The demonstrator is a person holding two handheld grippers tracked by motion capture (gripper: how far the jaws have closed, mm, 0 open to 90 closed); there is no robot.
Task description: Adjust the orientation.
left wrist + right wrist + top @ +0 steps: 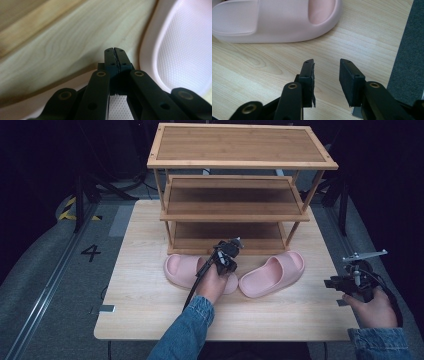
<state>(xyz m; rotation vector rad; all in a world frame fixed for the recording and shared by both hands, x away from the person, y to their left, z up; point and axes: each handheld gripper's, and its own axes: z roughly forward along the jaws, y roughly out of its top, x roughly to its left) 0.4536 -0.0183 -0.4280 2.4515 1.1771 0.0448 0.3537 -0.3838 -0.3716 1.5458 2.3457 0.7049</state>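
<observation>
Below, we label the scene from the high view: table (pixel 150 310) w/ a three-tier wooden rack (pixel 235 185) at its far side and two pink slippers in front of it. Our left gripper (pixel 226 256) sits low over the left slipper (pixel 182 269), at its inner end; in the left gripper view its jaws are pressed together w/ nothing between them, tips over bare tabletop just beside the slipper's rim (pixel 150 45), textured insole below. The right slipper (pixel 272 274) lies angled, toe toward the rack's right leg, heel touching or nearly touching the left one. Our right gripper (pixel 352 277) is held at the table's right edge, well apart from both slippers; its jaws stand parted and empty (pixel 327 75), w/ the right slipper (pixel 274 20) ahead of them.
</observation>
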